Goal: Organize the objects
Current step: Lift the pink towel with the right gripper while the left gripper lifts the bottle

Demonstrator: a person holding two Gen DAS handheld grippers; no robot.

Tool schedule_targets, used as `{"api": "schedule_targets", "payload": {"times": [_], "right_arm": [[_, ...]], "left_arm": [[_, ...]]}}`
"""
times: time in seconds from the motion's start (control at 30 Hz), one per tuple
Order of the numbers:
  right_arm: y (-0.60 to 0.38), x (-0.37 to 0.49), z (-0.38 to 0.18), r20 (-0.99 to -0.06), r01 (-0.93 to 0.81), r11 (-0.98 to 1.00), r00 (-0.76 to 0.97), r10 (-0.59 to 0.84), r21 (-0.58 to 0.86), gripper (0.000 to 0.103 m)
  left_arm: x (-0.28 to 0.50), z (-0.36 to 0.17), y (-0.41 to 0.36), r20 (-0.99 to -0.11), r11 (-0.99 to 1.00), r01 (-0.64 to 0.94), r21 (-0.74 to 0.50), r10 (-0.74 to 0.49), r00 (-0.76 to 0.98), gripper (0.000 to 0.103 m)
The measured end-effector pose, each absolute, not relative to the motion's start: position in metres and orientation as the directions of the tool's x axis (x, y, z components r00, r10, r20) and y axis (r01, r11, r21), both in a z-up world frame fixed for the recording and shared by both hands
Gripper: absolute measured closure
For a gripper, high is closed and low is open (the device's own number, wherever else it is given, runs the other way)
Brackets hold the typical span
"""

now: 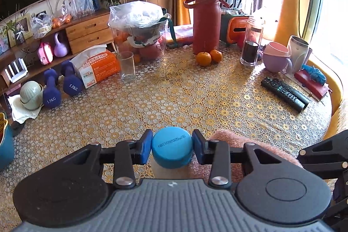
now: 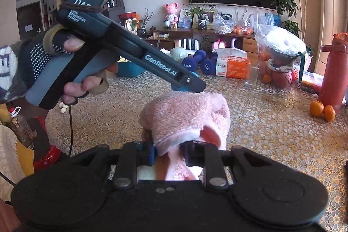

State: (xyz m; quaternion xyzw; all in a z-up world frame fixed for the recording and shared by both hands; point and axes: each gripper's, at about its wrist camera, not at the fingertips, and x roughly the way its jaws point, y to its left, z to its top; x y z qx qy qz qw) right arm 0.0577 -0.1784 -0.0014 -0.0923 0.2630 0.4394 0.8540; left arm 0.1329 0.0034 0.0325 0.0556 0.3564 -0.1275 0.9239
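Note:
My left gripper [image 1: 171,148] is shut on the blue cap [image 1: 171,148] of a pale bottle [image 1: 167,171], seen from above at the near table edge. A pink fluffy cloth [image 1: 235,140] lies just right of it. In the right wrist view my right gripper [image 2: 169,154] is shut on that pink cloth [image 2: 187,114], which is wrapped around the bottle's body. The left gripper [image 2: 184,84] comes in from the upper left there, its tips on the blue cap [image 2: 180,87] above the cloth.
On the lace-covered table [image 1: 174,97] stand an empty glass [image 1: 127,65], a red flask [image 1: 205,21], two tangerines [image 1: 208,57], a dark-filled jar [image 1: 250,42], cups [image 1: 277,57], a remote [image 1: 285,90], two dumbbells [image 1: 63,85], a tissue pack [image 1: 95,64] and a bagged fruit bowl [image 1: 141,29].

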Motion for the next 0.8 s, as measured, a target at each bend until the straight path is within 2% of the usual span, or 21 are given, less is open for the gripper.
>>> {"api": "schedule_targets", "payload": {"times": [0.43, 0.67, 0.8], "right_arm": [[-0.137, 0.101, -0.023, -0.593, -0.801, 0.594, 0.443, 0.673, 0.075, 0.080], [-0.138, 0.118, -0.055, -0.665, -0.762, 0.643, 0.442, 0.602, 0.075, 0.080], [-0.146, 0.126, -0.056, -0.669, -0.738, 0.669, 0.455, 0.587, 0.085, 0.080]], "left_arm": [[0.137, 0.034, 0.013, -0.678, 0.964, 0.266, -0.014, -0.204, 0.706, 0.065], [0.137, 0.033, 0.015, -0.675, 0.963, 0.269, -0.014, -0.208, 0.709, 0.065], [0.139, 0.034, 0.024, -0.678, 0.967, 0.253, -0.036, -0.209, 0.705, 0.065]]}}
